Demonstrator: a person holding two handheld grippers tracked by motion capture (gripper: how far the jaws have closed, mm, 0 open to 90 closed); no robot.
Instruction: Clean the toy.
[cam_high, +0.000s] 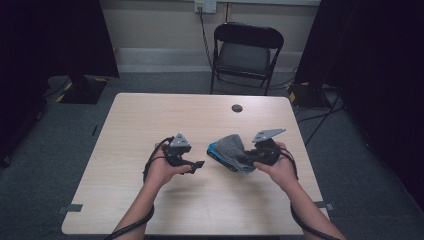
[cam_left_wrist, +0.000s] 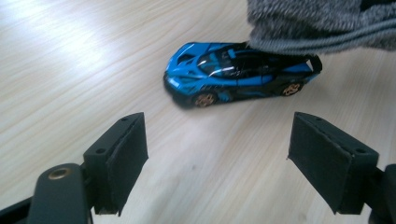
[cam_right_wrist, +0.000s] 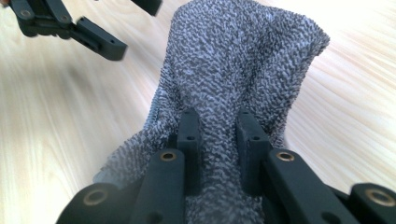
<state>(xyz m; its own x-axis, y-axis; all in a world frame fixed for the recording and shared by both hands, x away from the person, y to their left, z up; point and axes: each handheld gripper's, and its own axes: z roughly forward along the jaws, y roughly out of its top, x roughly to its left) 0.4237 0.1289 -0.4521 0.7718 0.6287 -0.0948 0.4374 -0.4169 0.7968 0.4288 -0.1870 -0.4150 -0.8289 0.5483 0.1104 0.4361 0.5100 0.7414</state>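
Cloth (cam_right_wrist: 233, 70), grey and nubbly, is pinched in my right gripper (cam_right_wrist: 219, 135) at frame centre, half lifted off the blue toy car (cam_left_wrist: 233, 74). My left gripper (cam_left_wrist: 217, 154) stands spread, empty; next I'd uncover the car fully.

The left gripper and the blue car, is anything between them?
No. Between the left gripper and blue car, just bare table, in the left gripper view.

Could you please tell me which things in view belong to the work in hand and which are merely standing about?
In the work:
- grey cloth, pinched by the right gripper
- blue toy car, partly under the cloth
- left gripper, open near the car

Standing about:
- folding chair
- wall socket
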